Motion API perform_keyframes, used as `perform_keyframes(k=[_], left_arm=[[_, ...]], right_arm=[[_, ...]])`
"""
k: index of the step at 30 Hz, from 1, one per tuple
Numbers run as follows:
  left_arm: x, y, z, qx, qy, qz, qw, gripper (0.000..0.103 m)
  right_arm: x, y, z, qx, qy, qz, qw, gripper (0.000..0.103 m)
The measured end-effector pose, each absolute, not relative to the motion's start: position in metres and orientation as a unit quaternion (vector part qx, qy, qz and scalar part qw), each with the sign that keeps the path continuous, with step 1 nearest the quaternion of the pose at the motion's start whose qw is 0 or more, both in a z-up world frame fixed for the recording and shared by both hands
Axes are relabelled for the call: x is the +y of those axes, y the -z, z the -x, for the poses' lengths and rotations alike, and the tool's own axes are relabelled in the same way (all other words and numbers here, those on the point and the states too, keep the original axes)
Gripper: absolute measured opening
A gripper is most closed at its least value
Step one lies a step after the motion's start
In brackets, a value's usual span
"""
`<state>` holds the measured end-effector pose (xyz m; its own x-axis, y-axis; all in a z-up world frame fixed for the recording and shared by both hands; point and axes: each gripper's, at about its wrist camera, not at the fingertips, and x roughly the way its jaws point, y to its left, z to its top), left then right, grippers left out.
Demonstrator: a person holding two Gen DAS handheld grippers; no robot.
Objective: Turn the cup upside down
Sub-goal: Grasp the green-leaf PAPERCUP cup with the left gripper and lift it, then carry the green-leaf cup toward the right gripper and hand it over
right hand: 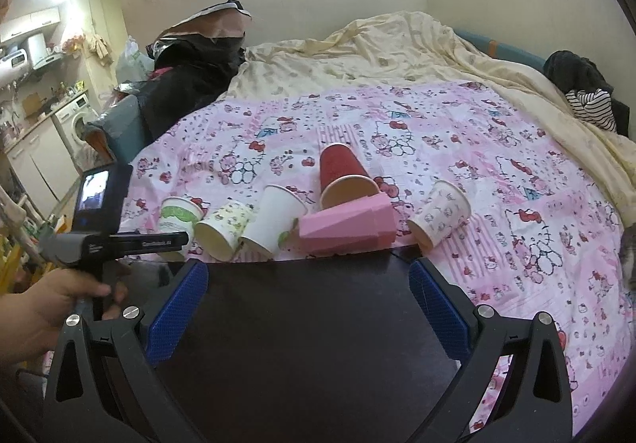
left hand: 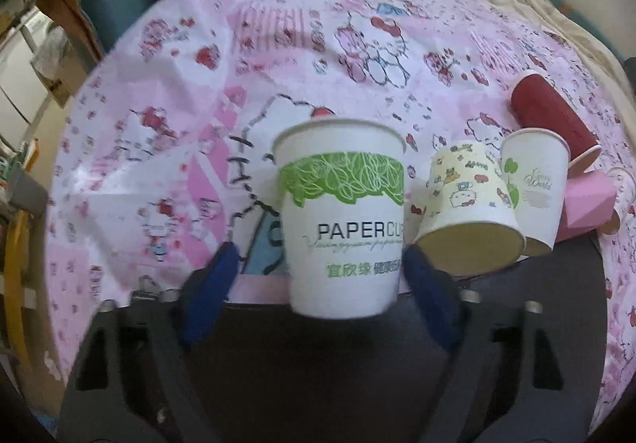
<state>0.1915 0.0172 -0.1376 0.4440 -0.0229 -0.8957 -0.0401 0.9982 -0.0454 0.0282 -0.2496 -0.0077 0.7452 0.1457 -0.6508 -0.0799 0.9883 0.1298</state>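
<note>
The green-leaf paper cup (left hand: 344, 216) stood upright, mouth up, between the blue fingers (left hand: 214, 296) of the left gripper (left hand: 322, 264); its inside was hidden from view. The right finger lay against the cup's side, the left one stood apart from it — the jaws half-open, not clamped on it. Just right of that gripper a yellow cartoon cup (left hand: 467, 204) lay tipped, its empty mouth facing the camera, touching a white cup with a green sprout (left hand: 532, 188); beyond these lay a red cup (left hand: 550, 113) and a pink faceted cup (left hand: 584, 204). Ahead of the right gripper (right hand: 308, 300), a white patterned cup (right hand: 439, 218) lay on its side, apart from the others. That gripper's jaws were wide and held nothing, over a dark table (right hand: 302, 323). A hand (right hand: 43, 307) gripped the left gripper's handle. The cups lay on a pink cartoon sheet (right hand: 497, 180) over a bed — a cream quilt (right hand: 377, 49) behind, a washing machine (right hand: 77, 123) far left.
</note>
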Motion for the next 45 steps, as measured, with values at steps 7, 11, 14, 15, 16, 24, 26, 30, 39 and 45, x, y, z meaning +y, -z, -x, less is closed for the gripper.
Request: perform_keyframes(k=[7, 11, 14, 15, 16, 24, 26, 30, 39, 45], left_arm=[[0.016, 0.135, -0.186, 0.513, 0.013, 0.042, 0.857, 0.052], [0.012, 0.119, -0.171, 0.510, 0.024, 0.040, 0.859, 0.052], [0.007, 0.103, -0.151, 0.507, 0.034, 0.048, 0.860, 0.052], [0.003, 0.098, -0.142, 0.509, 0.034, 0.046, 0.859, 0.052], [0.001, 0.095, -0.136, 0.511, 0.033, 0.045, 0.857, 0.052], [-0.019, 0.084, -0.056, 0.540, 0.014, 0.043, 0.841, 0.052], [-0.023, 0.088, -0.038, 0.547, 0.014, 0.048, 0.836, 0.052], [-0.036, 0.092, -0.014, 0.547, 0.019, 0.055, 0.835, 0.052], [-0.083, 0.115, 0.011, 0.566, 0.062, 0.050, 0.821, 0.052], [-0.097, 0.132, 0.016, 0.578, 0.072, 0.044, 0.812, 0.054]], right_arm=[[-0.258, 0.011, -0.032, 0.363, -0.052, -0.060, 0.928, 0.103], [-0.261, 0.007, -0.032, 0.363, -0.052, -0.070, 0.928, 0.103], [-0.263, 0.002, -0.030, 0.357, -0.052, -0.074, 0.930, 0.103], [-0.263, 0.001, -0.029, 0.356, -0.052, -0.074, 0.930, 0.103], [-0.264, -0.001, -0.027, 0.355, -0.053, -0.076, 0.930, 0.103], [-0.272, -0.003, -0.007, 0.358, -0.043, -0.079, 0.929, 0.103], [-0.271, -0.002, 0.000, 0.360, -0.041, -0.075, 0.929, 0.103], [-0.269, -0.003, 0.014, 0.355, -0.046, -0.074, 0.931, 0.103], [-0.274, -0.003, 0.043, 0.360, -0.043, -0.081, 0.929, 0.103], [-0.283, -0.002, 0.050, 0.356, -0.034, -0.090, 0.929, 0.103]])
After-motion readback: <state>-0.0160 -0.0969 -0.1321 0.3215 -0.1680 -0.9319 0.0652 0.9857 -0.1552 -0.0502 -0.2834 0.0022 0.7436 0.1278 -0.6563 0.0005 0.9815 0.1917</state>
